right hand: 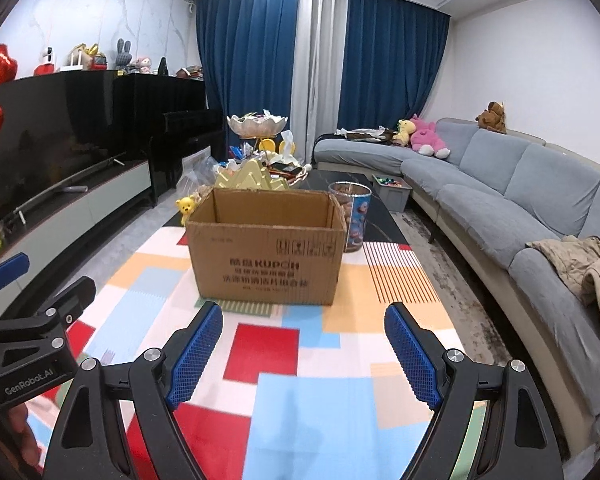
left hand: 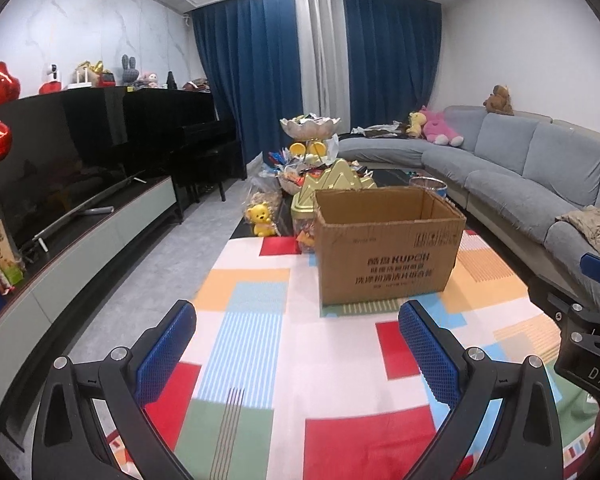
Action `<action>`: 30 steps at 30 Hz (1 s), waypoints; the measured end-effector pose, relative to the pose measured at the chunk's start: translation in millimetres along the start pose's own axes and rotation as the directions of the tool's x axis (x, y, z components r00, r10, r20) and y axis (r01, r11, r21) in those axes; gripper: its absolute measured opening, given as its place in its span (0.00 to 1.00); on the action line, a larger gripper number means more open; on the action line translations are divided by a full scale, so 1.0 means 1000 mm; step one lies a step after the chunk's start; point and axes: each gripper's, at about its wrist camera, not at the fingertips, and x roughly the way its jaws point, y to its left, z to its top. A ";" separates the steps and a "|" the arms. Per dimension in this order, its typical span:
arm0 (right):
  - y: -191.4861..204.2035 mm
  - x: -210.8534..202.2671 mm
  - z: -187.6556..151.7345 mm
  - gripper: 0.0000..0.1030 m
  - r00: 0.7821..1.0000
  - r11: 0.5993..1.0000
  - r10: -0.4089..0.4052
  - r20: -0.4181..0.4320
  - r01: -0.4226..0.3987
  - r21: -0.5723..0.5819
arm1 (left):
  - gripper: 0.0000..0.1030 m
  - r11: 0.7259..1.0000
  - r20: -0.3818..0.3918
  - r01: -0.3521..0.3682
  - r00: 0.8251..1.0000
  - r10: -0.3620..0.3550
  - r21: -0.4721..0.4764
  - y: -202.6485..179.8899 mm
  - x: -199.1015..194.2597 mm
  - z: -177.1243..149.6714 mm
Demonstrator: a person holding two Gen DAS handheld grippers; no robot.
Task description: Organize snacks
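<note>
An open brown cardboard box (left hand: 388, 244) (right hand: 266, 252) stands on a table under a colourful patchwork cloth (left hand: 268, 344) (right hand: 300, 360). Its inside is hidden from here. Behind it sit a gold mountain-shaped lid (left hand: 336, 180) (right hand: 252, 178), a tiered snack bowl (left hand: 310, 126) (right hand: 258, 124), loose wrapped snacks (left hand: 288, 172) and a clear snack jar (right hand: 350, 216). My left gripper (left hand: 296, 344) hovers open short of the box with nothing between its blue pads. My right gripper (right hand: 304, 344) is likewise open and empty, in front of the box.
A yellow bear toy (left hand: 262, 220) (right hand: 186, 208) sits left of the box. A grey sofa (left hand: 520, 168) (right hand: 520, 200) with plush toys runs along the right. A television (left hand: 60, 152) on a low cabinet and a black piano (left hand: 188, 132) line the left wall.
</note>
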 end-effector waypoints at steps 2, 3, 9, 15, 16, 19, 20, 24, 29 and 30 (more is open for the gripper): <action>0.000 -0.004 -0.006 0.82 1.000 1.000 -0.004 0.000 0.004 0.002 | 1.00 1.000 0.008 -0.013 1.000 0.013 -0.002 0.001 -0.008 -0.010; 0.000 -0.006 -0.011 0.82 1.000 1.000 -0.003 -0.002 0.003 0.004 | 1.00 1.000 0.014 -0.019 1.000 0.019 -0.001 0.002 -0.011 -0.014; 0.001 -0.020 -0.035 0.82 1.000 1.000 -0.017 0.006 0.017 0.017 | 1.00 0.999 0.029 -0.042 0.999 0.042 -0.001 0.005 -0.029 -0.038; -0.001 -0.037 -0.056 0.82 0.999 0.999 -0.023 0.027 0.022 0.037 | 1.00 0.999 0.039 -0.040 0.998 0.040 -0.004 0.005 -0.044 -0.060; -0.001 -0.040 -0.060 0.82 0.999 0.999 -0.024 0.031 0.022 0.042 | 1.00 0.999 0.040 -0.039 0.998 0.039 -0.005 0.005 -0.046 -0.063; -0.001 -0.048 -0.069 0.82 0.999 0.998 -0.019 0.046 0.017 0.057 | 1.00 0.999 0.042 -0.036 0.998 0.037 -0.010 0.007 -0.053 -0.075; 0.000 -0.050 -0.072 0.82 0.998 0.998 -0.019 0.051 0.016 0.057 | 1.00 0.999 0.044 -0.037 0.998 0.037 -0.011 0.008 -0.055 -0.079; 0.003 -0.061 -0.079 0.82 0.998 0.998 -0.010 0.066 0.006 0.058 | 1.00 0.999 0.059 -0.044 0.997 0.045 -0.025 0.012 -0.062 -0.085; 0.009 -0.069 -0.083 0.82 0.997 0.999 -0.004 0.072 0.001 0.045 | 1.00 0.998 0.080 -0.045 0.996 0.047 -0.035 0.015 -0.071 -0.087; 0.009 -0.070 -0.084 0.82 0.997 0.999 -0.004 0.073 0.001 0.046 | 1.00 0.998 0.086 -0.048 0.995 0.050 -0.033 0.015 -0.074 -0.088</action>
